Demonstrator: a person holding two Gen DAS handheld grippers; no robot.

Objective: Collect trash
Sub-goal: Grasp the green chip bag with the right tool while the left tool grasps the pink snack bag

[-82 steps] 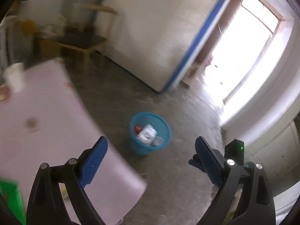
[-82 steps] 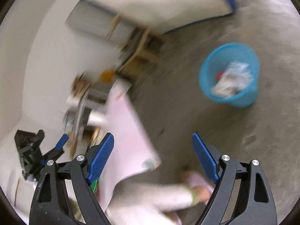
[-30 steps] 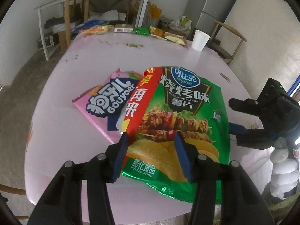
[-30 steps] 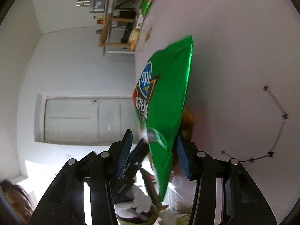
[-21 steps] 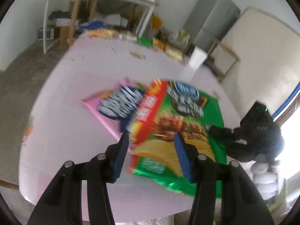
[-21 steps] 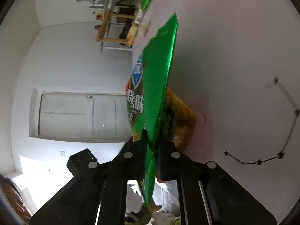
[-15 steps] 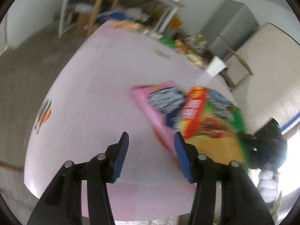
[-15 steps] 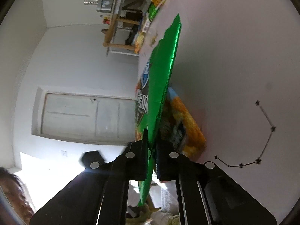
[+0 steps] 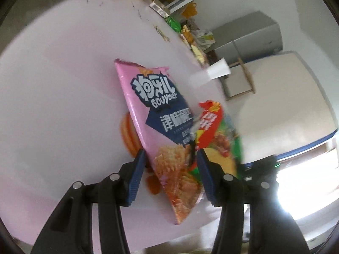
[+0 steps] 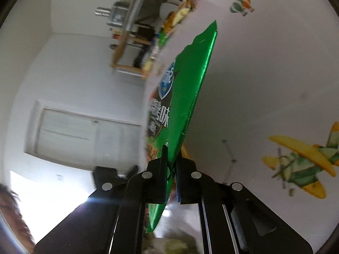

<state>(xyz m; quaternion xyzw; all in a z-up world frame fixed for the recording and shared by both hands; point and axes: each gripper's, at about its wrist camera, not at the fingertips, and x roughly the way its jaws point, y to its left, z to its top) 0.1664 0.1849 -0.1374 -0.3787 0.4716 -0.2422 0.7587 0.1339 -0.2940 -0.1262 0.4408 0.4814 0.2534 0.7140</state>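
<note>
On the pale pink table (image 9: 63, 84) the pink snack bag (image 9: 156, 122) lies flat between the parted jaws of the left hand-held gripper (image 9: 169, 173), while beside it the right hand-held gripper (image 10: 170, 175) pinches the green chip bag (image 10: 190, 80) by its edge, the sensible grip for such light, crinkly, probably slippery film.

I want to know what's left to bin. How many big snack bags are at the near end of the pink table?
2. The pink snack bag lies flat between the open left gripper fingers. The green chip bag is pinched in the right gripper. Small wrappers lie at the far end.
</note>
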